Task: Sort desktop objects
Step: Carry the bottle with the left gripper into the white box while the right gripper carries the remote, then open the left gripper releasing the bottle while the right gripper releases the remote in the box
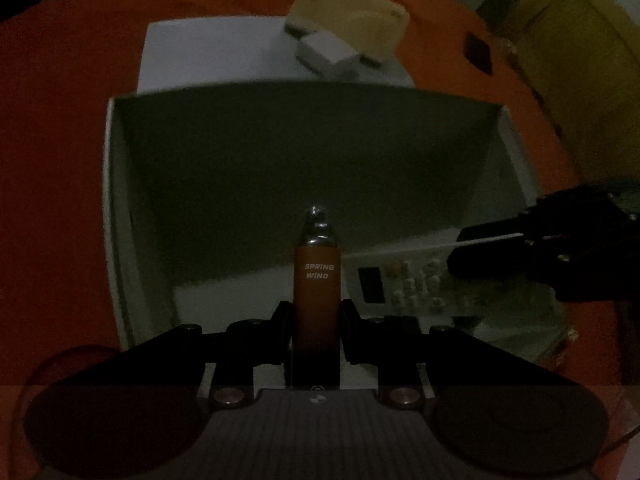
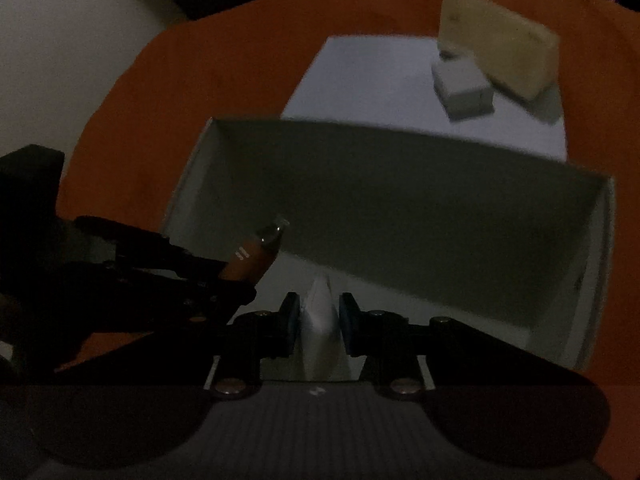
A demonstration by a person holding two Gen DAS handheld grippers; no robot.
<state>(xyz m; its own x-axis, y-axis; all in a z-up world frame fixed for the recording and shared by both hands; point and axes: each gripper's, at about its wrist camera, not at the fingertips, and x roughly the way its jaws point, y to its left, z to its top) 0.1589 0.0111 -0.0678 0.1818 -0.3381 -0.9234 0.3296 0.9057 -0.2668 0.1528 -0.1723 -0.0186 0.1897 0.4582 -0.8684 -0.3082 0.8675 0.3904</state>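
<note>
orange bottle point(image 1: 317, 280), clear cap

An open box point(image 1: 116, 208) sits on the desk point(image 1: 72, 120), its far wall rising behind the hollow. Over that hollow the left gripper point(image 1: 316, 316) holds a bottle point(image 1: 317, 280) between its fingers point(image 1: 282, 320), cap pointing away. To its right the right gripper point(image 2: 319, 316) holds a remote control point(image 1: 404, 284), also over the box. Behind the box lies a flat sheet point(image 1: 208, 52). On the sheet's far right corner a small block point(image 1: 326, 52) rests just in front of a larger block point(image 1: 348, 20), touching it.
</note>
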